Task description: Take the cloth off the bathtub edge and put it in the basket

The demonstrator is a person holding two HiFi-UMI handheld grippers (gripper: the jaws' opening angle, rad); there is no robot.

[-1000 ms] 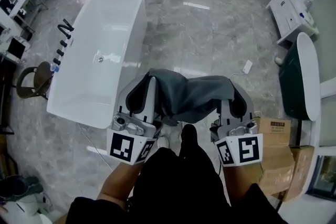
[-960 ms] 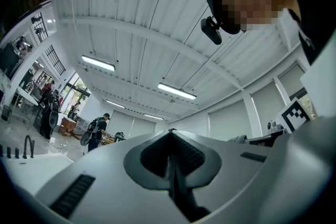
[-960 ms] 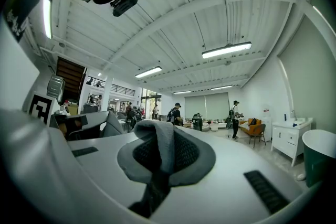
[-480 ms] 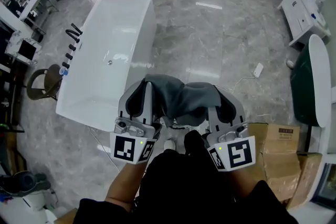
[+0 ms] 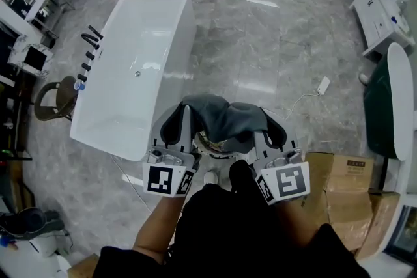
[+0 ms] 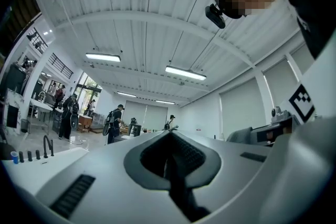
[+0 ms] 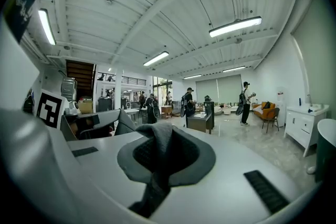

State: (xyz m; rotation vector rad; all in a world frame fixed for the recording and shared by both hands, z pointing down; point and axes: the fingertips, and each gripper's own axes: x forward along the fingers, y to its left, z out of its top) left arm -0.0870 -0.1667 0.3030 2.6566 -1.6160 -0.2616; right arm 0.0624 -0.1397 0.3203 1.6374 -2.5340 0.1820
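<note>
Head view: the person stands on a grey marble floor [image 5: 260, 42] with a gripper in each hand, both held out in front and side by side. The left gripper [image 5: 187, 117] and the right gripper [image 5: 264, 139] carry the grey cloth [image 5: 225, 117] between them. It spans the gap from one to the other, bunched and sagging in the middle, above the floor. The cloth is off the white bathtub [image 5: 140, 62], which stands apart to the left and farther away. Black taps [image 5: 86, 49] line the tub's left rim.

Left gripper view: the jaws are pressed together, with a thin dark fold of the cloth pinched in the seam between them.

Right gripper view: the jaws are likewise clamped on the cloth. A grey bunch stands up above the pads and a strip runs down the seam.

Surroundings:
- Cardboard boxes [image 5: 339, 185] lie on the floor at near right.
- A dark green tub with a white rim [image 5: 384, 107] stands at the far right edge.
- A white power strip [image 5: 322, 84] lies on the floor to the right of the cloth.
- A brown chair [image 5: 52, 101] sits left of the bathtub.
- The person's black shoe [image 5: 236, 169] shows just below the cloth.
</note>
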